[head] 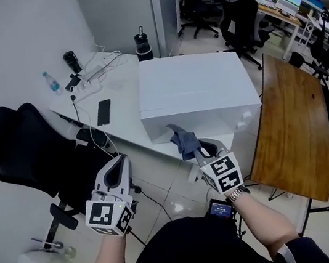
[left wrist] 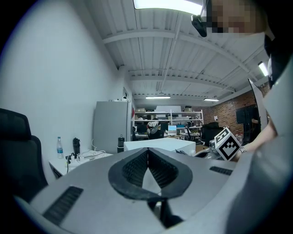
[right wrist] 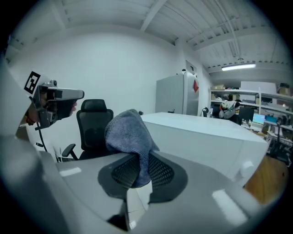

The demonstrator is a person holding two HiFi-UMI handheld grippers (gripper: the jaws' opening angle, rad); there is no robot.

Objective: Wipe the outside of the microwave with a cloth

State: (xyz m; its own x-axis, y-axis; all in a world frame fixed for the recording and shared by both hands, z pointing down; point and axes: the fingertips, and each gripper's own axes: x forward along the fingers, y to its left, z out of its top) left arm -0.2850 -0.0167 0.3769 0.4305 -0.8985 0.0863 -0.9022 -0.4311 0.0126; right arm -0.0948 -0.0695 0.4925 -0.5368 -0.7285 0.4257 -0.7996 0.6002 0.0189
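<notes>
So the right gripper (head: 200, 148) has its jaws clamped on a bluish-grey cloth (head: 183, 139), which sticks up out of the pinch in a floppy hump. The left gripper (head: 118, 161) is pinched closed with nothing in it, and it hangs off to the left, low down, over the black office chair (head: 23, 150). The microwave (head: 195, 88) is the big white box on the white desk (head: 124, 119), and it sits right ahead of the cloth hand and a touch to its right. Its long side runs across the person's view, so the near wall is broadside to the cloth. From the right gripper view I'd say the cloth is close to that wall but not on it yet, though it's hard to be sure. The right hand is clearly the nearer one, so I'd guess a short push forward gets the cloth onto the wall. Around it: a phone (head: 104, 111), a water bottle (head: 51, 82), a tangle of cables (head: 96, 69) and a black tumbler (head: 143, 46) on the desk, all off to the left and back, well clear. A wooden table (head: 292, 128) crowds the right side. Nothing really sits between cloth and box.
</notes>
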